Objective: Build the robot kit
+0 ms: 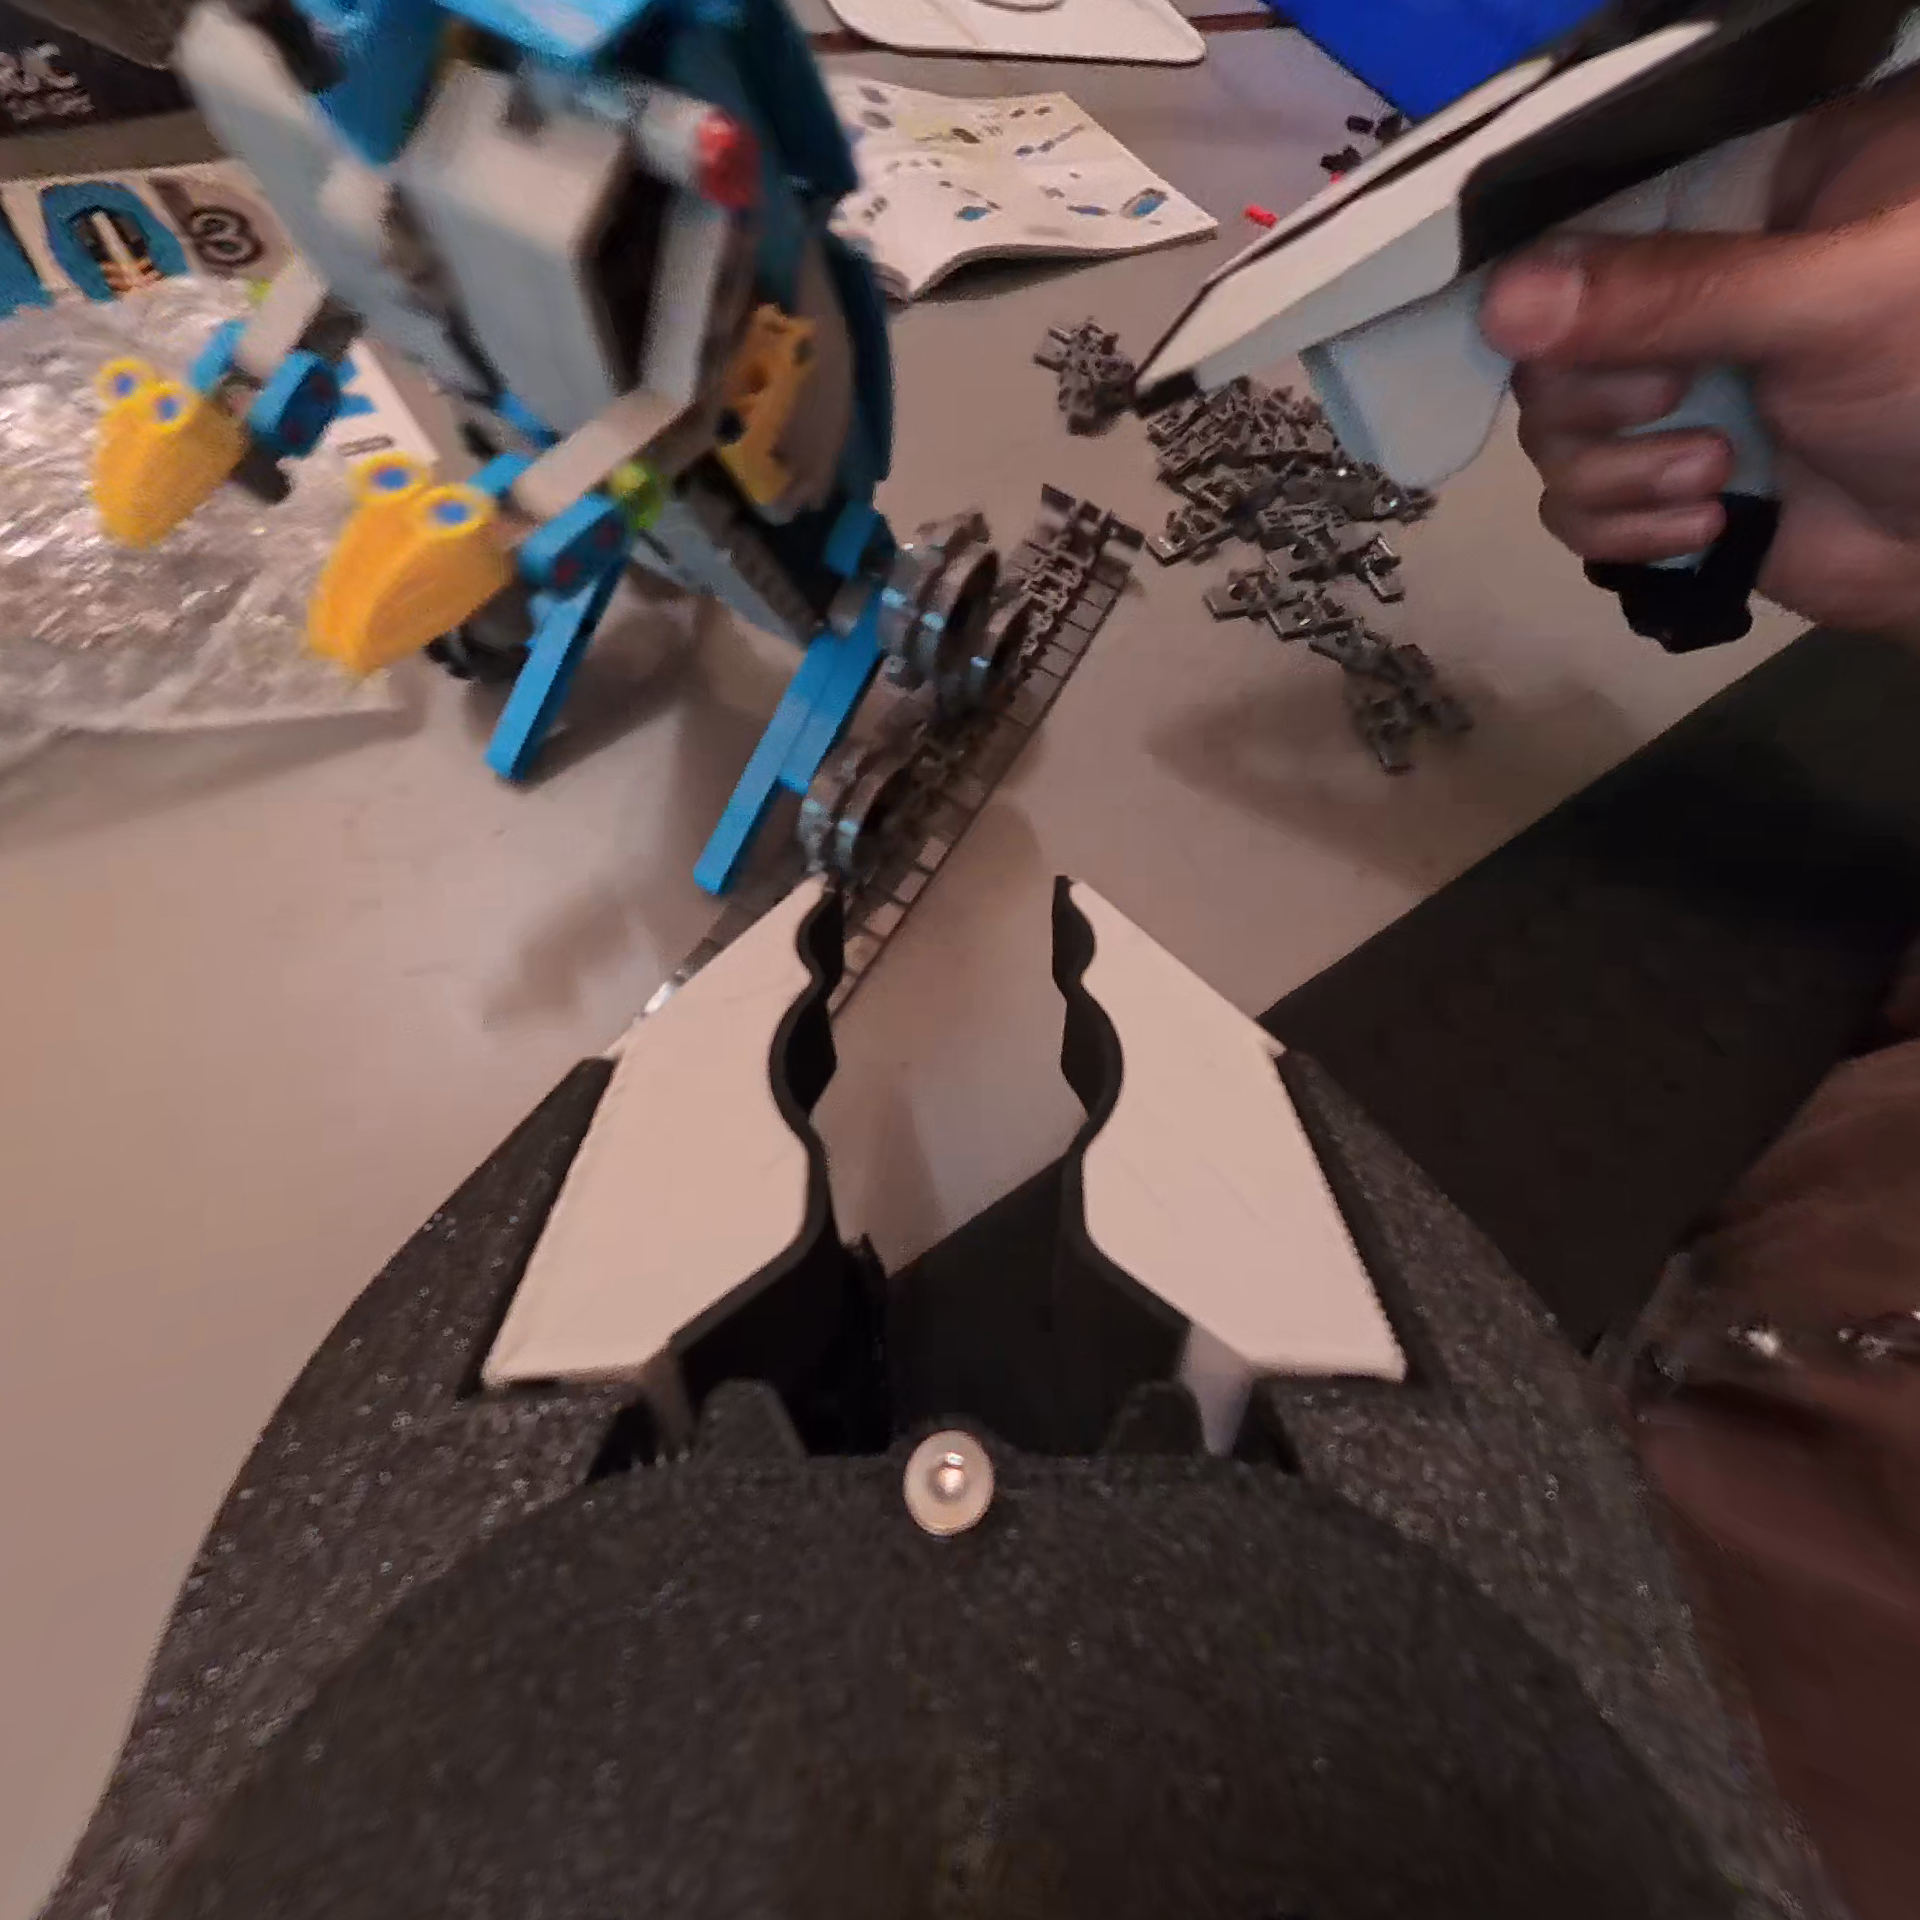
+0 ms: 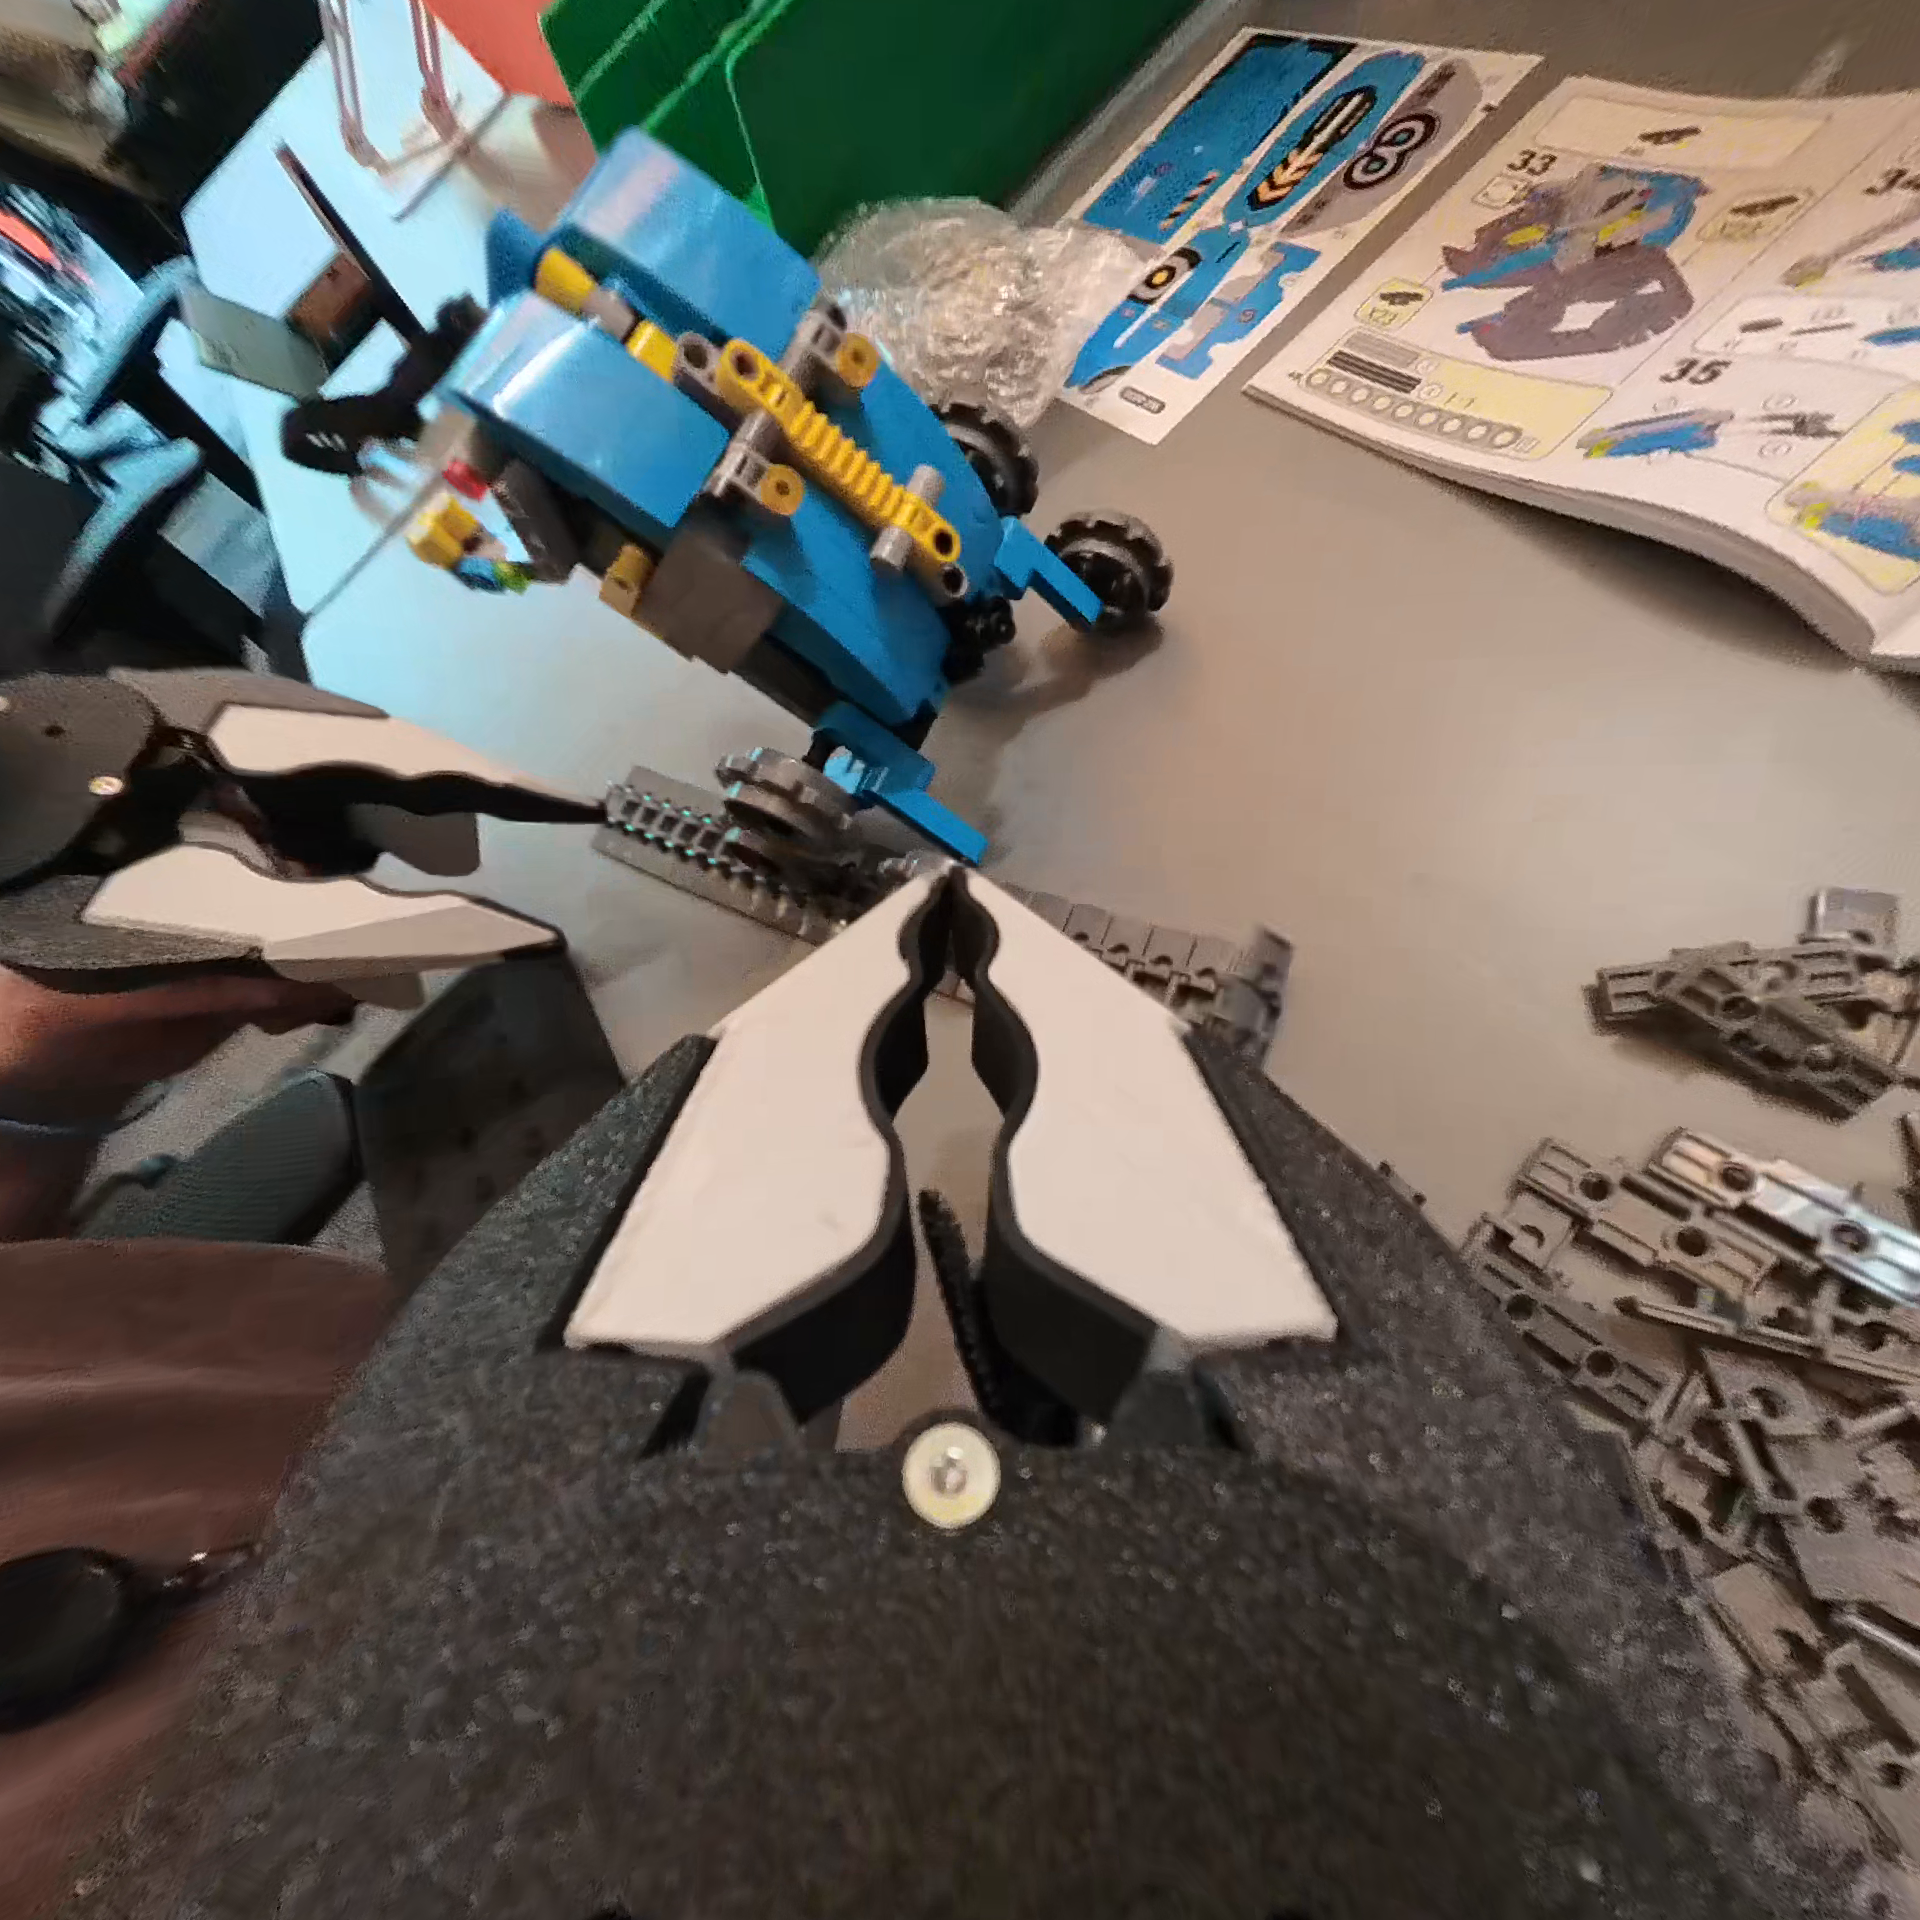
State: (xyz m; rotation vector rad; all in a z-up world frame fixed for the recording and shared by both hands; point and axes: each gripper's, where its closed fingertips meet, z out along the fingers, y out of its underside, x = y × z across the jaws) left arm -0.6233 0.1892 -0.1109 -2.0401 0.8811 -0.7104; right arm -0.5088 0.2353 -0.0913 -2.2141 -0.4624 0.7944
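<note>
Left tool gapes, released, beside the grey track strip, whose far end the right tool pinches, steadying the tilted blue model.

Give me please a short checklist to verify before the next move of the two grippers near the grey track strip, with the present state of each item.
1. Left gripper open: ok.
2. Track strip centred between the left gripper's fingers: not ok; it runs along one fingertip only.
3. Right gripper shut: ok.
4. Something pinched in the right gripper: cannot tell; its tips hide the spot on the strip.
5. Blue model level: not ok; it is tilted, with a grey sprocket on the strip.
6. Instruction booklet apart from both grippers: ok.
</note>
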